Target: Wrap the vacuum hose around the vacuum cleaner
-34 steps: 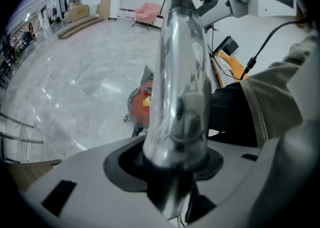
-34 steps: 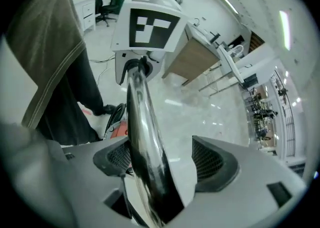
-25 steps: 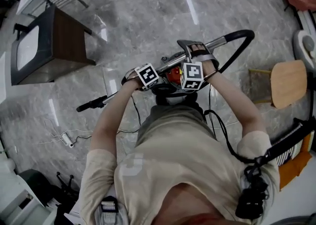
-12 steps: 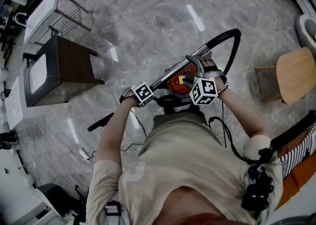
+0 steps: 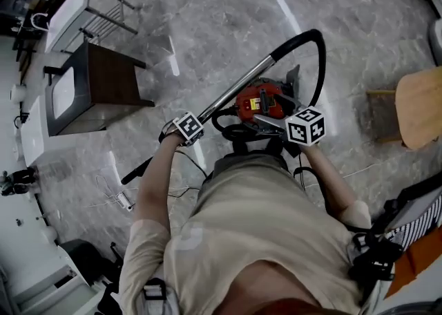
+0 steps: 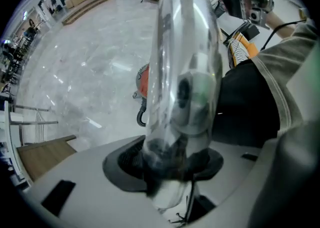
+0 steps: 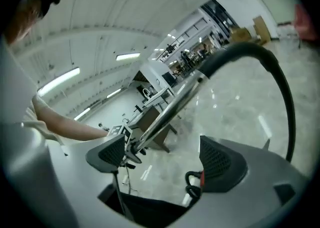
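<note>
1. Polished grey marbled floor [image 5: 207, 23], with pale streaks of lamp glare across it.
2. Dark wooden cabinet [image 5: 103, 89] at left; a white wire rack [image 5: 72, 6] just beyond.
3. Light wooden seat [image 5: 421, 106] at right.
4. Long ceiling strip lights [image 7: 57, 83] — lit.

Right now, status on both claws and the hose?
Left claw shut on wand. Right claw open, empty. Hose arcs loose beside vacuum cleaner, not yet wrapped. Chair stands apart.

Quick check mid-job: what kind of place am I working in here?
Probably a large open workshop or lab hall: a wide polished stone floor, a dark table, and long strip lights on a high ceiling.
</note>
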### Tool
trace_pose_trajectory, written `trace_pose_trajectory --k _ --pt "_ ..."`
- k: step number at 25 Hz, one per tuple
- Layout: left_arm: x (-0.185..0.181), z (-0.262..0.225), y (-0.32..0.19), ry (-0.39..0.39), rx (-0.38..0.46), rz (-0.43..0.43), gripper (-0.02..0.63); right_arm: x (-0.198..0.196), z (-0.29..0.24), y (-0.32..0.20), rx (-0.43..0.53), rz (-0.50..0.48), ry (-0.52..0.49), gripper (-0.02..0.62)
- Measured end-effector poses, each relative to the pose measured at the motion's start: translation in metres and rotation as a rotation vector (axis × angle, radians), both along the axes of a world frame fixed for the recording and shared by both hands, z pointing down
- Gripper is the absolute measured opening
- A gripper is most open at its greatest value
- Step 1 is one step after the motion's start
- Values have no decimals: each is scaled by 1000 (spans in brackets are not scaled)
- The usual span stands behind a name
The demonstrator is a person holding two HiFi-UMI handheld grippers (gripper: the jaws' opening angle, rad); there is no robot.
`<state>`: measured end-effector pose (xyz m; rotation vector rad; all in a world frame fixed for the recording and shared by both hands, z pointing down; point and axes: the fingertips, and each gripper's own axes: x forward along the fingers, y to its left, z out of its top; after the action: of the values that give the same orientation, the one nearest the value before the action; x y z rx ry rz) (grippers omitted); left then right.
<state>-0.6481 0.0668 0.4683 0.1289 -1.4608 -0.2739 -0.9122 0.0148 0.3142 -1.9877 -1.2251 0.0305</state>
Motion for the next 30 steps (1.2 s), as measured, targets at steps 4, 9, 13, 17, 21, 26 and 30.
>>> trace_pose_trajectory --k 4,9,13,17,21,26,30 --pt "26 3 32 0 -71 -30 198 -1 4 -20 54 56 324 468" --pt "59 22 54 -17 -17 -62 198 33 -19 -10 -42 100 619 468" --pt "88 42 79 -62 18 -36 198 104 -15 22 -28 100 629 465" --pt "124 51 108 -63 4 77 198 160 -31 63 -113 208 682 199" --pt "167 69 124 -12 4 209 198 202 -45 85 -158 298 679 8" --pt "168 77 141 17 -16 282 198 227 -36 56 -91 378 660 8" --pt "141 72 139 29 -15 313 199 223 -18 20 -23 502 673 8"
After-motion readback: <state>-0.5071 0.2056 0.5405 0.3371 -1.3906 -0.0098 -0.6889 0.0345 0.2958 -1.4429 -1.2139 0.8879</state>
